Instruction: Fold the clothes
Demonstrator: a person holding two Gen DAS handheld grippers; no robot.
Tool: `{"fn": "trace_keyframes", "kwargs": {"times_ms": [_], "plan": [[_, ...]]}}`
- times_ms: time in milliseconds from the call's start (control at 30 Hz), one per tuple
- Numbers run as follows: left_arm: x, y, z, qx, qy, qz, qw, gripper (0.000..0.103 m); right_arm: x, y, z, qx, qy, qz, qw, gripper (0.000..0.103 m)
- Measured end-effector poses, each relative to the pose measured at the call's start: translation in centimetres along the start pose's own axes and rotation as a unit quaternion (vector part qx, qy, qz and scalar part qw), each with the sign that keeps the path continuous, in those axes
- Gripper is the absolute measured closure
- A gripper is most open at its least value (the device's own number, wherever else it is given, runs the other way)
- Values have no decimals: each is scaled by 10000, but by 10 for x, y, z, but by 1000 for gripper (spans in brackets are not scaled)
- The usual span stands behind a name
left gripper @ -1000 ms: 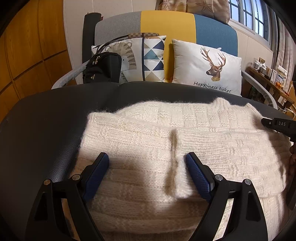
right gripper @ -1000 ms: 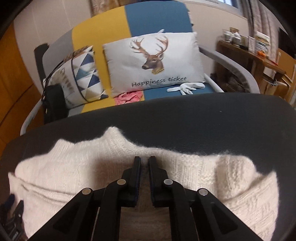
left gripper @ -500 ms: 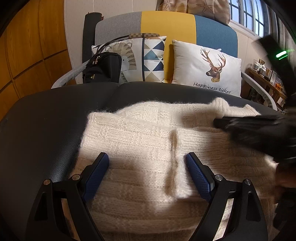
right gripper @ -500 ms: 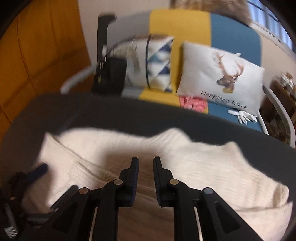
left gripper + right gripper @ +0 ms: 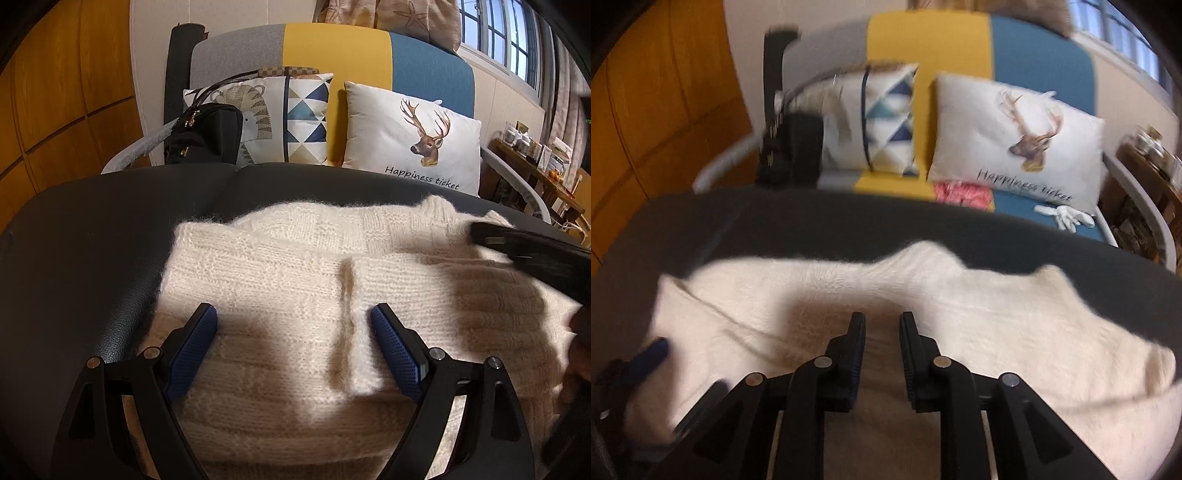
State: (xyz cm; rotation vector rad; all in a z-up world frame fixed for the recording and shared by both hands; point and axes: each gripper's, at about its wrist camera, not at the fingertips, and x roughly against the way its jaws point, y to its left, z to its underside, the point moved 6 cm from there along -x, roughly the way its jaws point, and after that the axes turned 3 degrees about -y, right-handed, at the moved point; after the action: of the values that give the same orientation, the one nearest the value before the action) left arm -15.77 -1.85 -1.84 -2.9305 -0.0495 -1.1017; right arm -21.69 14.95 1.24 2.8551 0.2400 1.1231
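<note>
Here, a cream knit sweater (image 5: 288, 295) lies folded on a dark leather-look bench (image 5: 92, 236), sleeves laid inward so that two panel edges meet at a vertical seam near centre.

Left wrist view: left claw (image 5: 293, 332) is spread wide, blue pads (image 5: 192, 343) resting on or just above the knit, one each side of the seam; nothing gripped. Right claw (image 5: 532, 254) enters from the right edge as a dark blurred bar over the sweater's upper right; jaw gap not readable in this view.

Right wrist view: right claw (image 5: 882, 332) shows a narrow gap, jaws opening, no fabric between them; it hangs over the sweater (image 5: 997, 325). Pic is motion-blurred. Left claw (image 5: 650, 354) appears at lower left as a blue pad tip.

Seen only in right wrist view: pink cloth (image 5: 962, 194) and a white glove (image 5: 1065, 218) on the sofa seat, below the deer cushion (image 5: 1015, 140).

Sharp only in left wrist view: black bag (image 5: 205, 134) beside the triangle-print cushion (image 5: 291, 118), window (image 5: 506, 33) at upper right, shelf w/ small items (image 5: 535, 155).
</note>
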Motion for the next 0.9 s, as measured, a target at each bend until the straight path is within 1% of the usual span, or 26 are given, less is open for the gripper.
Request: {"fn": "trace_keyframes", "kwargs": {"times_ms": [33, 133, 200, 267, 300, 333, 400, 433, 500, 567, 700, 733, 800, 867, 900], "plan": [[0, 0, 0, -5, 0, -4, 10000, 15, 12, -13, 4, -70, -130, 129, 9998, 83], [0, -1, 0, -23, 0, -25, 10000, 15, 33, -70, 21, -475, -60, 724, 9962, 83], [0, -1, 0, -29, -1, -32, 10000, 15, 45, -112, 33, -815, -4, 1109, 9905, 83], [0, -2, 1, -40, -2, -45, 10000, 15, 55, -154, 45, -1240, 3, 1426, 9820, 83], [0, -2, 1, -46, -2, -53, 10000, 15, 60, -171, 50, -1447, -17, 1490, 9782, 83], [0, -2, 1, -49, -2, -58, 10000, 15, 62, -185, 53, -1630, -30, 1460, 9757, 83], [-1, -2, 1, -48, 1, -57, 10000, 15, 56, -203, 60, -1698, 185, 1481, 9741, 83], [-1, -2, 1, -47, 1, -56, 10000, 15, 53, -209, 62, -1696, 241, 1467, 9742, 85], [-1, -2, 1, -48, 1, -56, 10000, 15, 53, -219, 63, -1863, 99, 1369, 9729, 86], [-1, -3, 1, -55, 4, -62, 10000, 15, 52, -225, 62, -1906, 76, 1533, 9696, 90], [0, -3, 2, -56, 6, -64, 10000, 15, 49, -223, 60, -1740, 146, 1864, 9668, 90], [0, -3, 2, -60, 5, -70, 10000, 15, 49, -221, 59, -1664, 208, 1893, 9675, 87], [0, -3, 2, -64, 0, -81, 9999, 15, 51, -216, 55, -1503, 359, 1909, 9694, 87], [0, -3, 2, -63, -3, -84, 9999, 15, 62, -207, 47, -1520, 51, 1767, 9725, 86], [0, -3, 2, -62, -3, -83, 9999, 15, 65, -201, 42, -1565, -120, 1599, 9746, 86]]}}
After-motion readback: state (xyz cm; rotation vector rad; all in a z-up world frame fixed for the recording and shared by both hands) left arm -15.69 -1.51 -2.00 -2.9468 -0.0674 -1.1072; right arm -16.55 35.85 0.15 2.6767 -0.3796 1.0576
